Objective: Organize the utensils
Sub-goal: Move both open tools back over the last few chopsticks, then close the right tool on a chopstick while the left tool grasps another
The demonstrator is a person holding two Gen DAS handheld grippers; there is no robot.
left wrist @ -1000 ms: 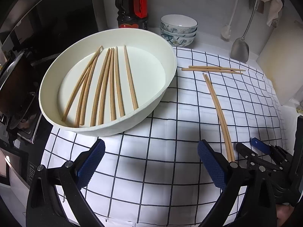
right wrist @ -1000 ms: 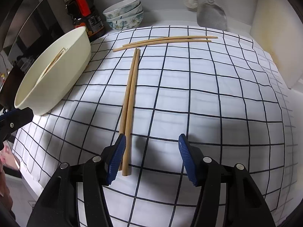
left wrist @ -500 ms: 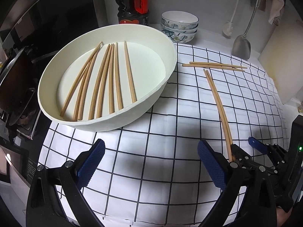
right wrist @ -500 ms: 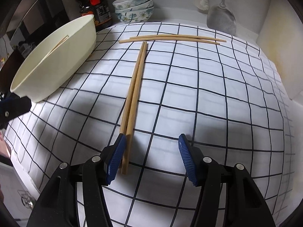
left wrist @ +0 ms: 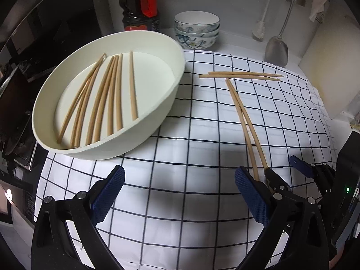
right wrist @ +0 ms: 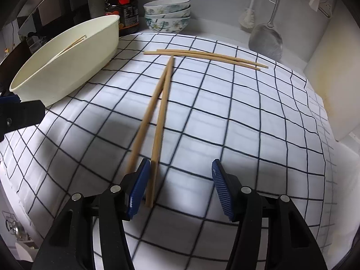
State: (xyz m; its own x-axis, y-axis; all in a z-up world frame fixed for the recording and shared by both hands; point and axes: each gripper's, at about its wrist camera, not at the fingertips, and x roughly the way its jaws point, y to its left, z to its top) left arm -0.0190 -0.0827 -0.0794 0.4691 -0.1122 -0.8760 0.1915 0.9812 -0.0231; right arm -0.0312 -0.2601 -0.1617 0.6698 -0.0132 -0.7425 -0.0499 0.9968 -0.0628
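A white oval bowl point(left wrist: 135, 139) at the left holds several wooden chopsticks point(left wrist: 105, 99). On the checked cloth point(left wrist: 180, 157) lies a chopstick pair point(left wrist: 243, 117), its near ends splayed. A second pair point(left wrist: 240, 75) lies crosswise behind it. My left gripper point(left wrist: 178, 186) hovers open over bare cloth in front of the bowl. My right gripper point(right wrist: 180, 173) is open at the near end of the splayed pair point(right wrist: 157, 121). One stick lies between its fingers against the left pad point(right wrist: 138, 186); the other runs outside that finger. The bowl point(right wrist: 74, 67) sits to the left.
A dark sauce bottle point(left wrist: 140, 4) and stacked patterned bowls point(left wrist: 196, 29) stand behind the white bowl. A metal spatula point(left wrist: 276, 49) and a brush point(left wrist: 261, 29) hang at the back wall. A pale board point(left wrist: 333, 67) leans at the right. A stove point(left wrist: 13, 112) borders the left.
The right gripper has rolled at the pair's near end. The two sticks, side by side before, have splayed apart there, and its left finger now sits between them. The left gripper has barely shifted.
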